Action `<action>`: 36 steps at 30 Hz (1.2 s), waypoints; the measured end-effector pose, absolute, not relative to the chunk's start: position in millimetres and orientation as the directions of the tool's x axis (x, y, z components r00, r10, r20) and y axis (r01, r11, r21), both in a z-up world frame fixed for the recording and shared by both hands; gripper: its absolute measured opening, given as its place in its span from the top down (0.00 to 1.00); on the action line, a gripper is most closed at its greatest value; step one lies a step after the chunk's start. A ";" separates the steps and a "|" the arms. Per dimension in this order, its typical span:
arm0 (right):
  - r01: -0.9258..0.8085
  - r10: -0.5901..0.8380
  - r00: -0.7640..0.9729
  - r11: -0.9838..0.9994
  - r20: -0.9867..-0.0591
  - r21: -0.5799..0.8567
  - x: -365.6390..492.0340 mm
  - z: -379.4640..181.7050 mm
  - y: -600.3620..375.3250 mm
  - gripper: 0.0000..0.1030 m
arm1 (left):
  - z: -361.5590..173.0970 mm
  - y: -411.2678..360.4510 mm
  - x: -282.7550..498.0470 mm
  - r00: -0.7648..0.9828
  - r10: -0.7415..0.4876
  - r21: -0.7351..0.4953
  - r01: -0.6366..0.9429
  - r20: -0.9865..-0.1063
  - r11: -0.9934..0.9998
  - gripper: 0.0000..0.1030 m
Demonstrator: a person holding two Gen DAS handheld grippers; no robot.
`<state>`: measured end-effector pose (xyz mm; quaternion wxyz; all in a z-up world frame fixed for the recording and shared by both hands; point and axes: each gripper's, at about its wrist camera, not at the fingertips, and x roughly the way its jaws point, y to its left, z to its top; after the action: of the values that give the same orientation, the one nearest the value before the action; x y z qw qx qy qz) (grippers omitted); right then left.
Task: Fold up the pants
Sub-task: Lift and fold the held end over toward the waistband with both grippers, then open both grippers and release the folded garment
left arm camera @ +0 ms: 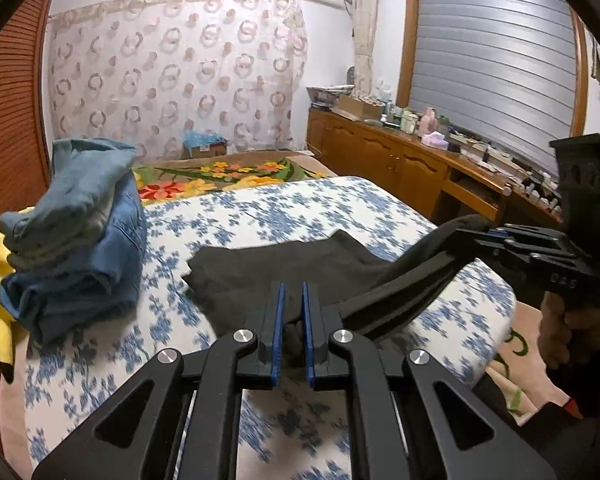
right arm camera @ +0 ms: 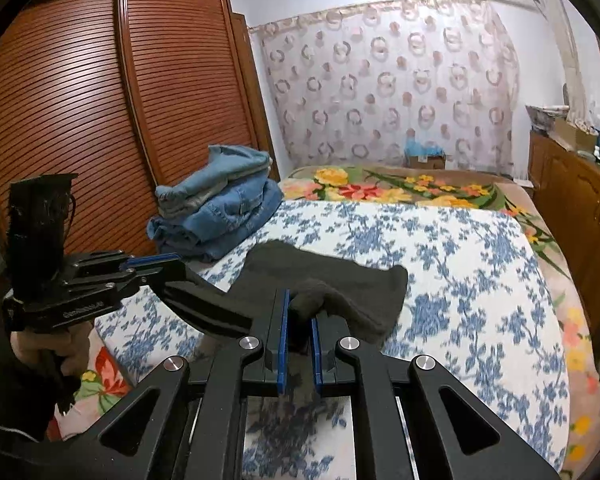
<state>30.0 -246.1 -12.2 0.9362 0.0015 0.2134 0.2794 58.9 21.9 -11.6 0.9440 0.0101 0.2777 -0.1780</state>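
Soft, matte black pants (left arm camera: 260,276), half lifted off the floral bed (left arm camera: 260,216), sag between left hand-held gripper (left arm camera: 293,320) and right hand-held gripper (right arm camera: 300,328), both clamped on bunched fabric.

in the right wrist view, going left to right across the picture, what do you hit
left gripper pinching one end of the black pants → stack of folded jeans → right gripper shut on the pants → blue floral bedspread → wooden cabinets
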 end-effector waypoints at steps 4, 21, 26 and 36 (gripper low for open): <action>-0.511 0.498 0.768 0.855 -0.403 0.083 42.3 -14.9 -238.0 0.91 | -13.8 21.6 77.9 0.788 -0.311 -0.072 0.324 -0.530 0.943 0.91; -0.472 0.455 0.778 0.878 -0.433 0.076 109.1 -16.5 -220.7 0.91 | -6.0 19.8 127.5 0.805 -0.254 -0.028 0.284 -0.536 0.958 0.91; -0.459 0.438 0.759 0.885 -0.481 0.082 126.3 -31.6 -215.0 0.91 | -22.3 23.1 143.1 0.783 -0.244 -0.041 0.270 -0.572 0.962 0.90; -0.437 0.382 0.780 0.899 -0.495 0.005 131.7 -36.7 -201.1 0.83 | -28.0 24.0 145.4 0.777 -0.223 -0.037 0.250 -0.589 0.968 0.67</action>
<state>131.7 -201.1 -36.7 0.9419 -0.0549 0.2501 0.2176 145.4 24.0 -28.0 0.9423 0.0215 0.3097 -0.1256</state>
